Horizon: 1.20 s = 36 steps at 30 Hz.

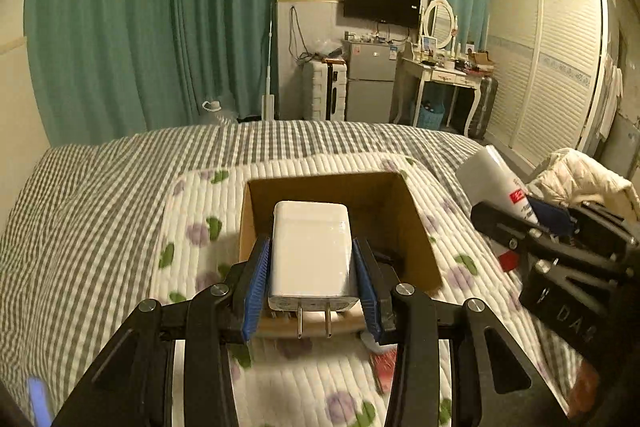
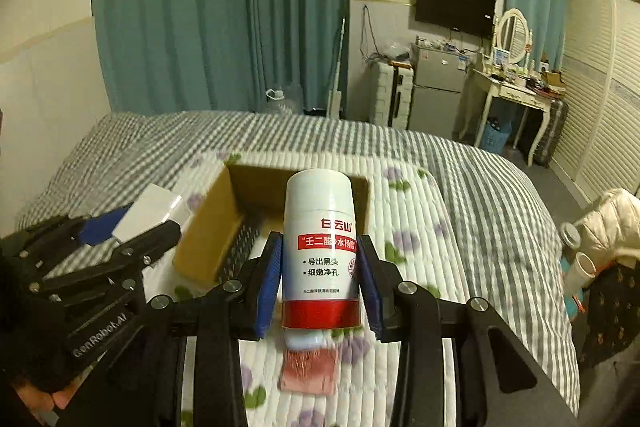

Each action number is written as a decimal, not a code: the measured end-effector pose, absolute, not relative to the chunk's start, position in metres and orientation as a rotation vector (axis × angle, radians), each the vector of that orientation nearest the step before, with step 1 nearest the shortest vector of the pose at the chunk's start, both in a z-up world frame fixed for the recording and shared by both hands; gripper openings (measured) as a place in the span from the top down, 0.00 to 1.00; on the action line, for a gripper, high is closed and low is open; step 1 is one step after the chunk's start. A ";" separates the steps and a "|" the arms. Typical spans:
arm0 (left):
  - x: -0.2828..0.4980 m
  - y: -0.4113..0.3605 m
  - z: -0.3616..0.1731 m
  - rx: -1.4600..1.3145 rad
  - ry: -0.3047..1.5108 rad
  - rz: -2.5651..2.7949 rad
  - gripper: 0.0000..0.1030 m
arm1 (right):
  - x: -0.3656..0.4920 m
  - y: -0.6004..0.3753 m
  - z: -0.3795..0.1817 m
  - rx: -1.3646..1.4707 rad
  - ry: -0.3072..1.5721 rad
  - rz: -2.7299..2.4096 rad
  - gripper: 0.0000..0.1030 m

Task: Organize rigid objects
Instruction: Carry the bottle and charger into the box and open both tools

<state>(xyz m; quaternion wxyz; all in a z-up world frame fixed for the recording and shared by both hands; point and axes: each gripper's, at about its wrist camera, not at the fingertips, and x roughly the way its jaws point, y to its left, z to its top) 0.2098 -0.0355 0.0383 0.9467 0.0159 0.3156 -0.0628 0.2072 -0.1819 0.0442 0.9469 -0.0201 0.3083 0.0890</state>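
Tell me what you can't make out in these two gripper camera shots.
- Cardboard box floor: left wrist view, hidden by the white charger in the left gripper.
- Small print on the white bottle: right wrist view, too small.
- Red item on the quilt: blurred, half behind the bottle in the right gripper.

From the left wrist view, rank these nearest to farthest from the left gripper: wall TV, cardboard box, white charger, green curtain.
1. white charger: clamped in the left gripper, prongs toward the camera.
2. cardboard box: just beyond and below, on the floral quilt.
3. green curtain: past the bed, left.
4. wall TV: far wall, right of centre.
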 end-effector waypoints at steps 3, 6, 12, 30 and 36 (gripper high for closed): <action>0.238 -0.037 0.028 0.044 0.661 -0.131 0.60 | 0.240 -0.179 0.042 -0.031 0.646 0.197 0.65; 0.266 -0.037 0.009 0.042 0.683 -0.139 0.60 | 0.268 -0.173 0.029 -0.061 0.664 0.200 0.65; 0.314 -0.036 -0.040 0.045 0.757 -0.118 0.60 | 0.326 -0.167 -0.017 -0.078 0.729 0.200 0.65; 0.330 -0.044 -0.064 0.044 0.780 -0.138 0.50 | 0.356 -0.181 -0.048 -0.011 0.719 0.174 0.47; 0.288 -0.054 -0.005 0.053 0.685 -0.158 0.26 | 0.323 -0.196 0.010 -0.029 0.661 0.145 0.47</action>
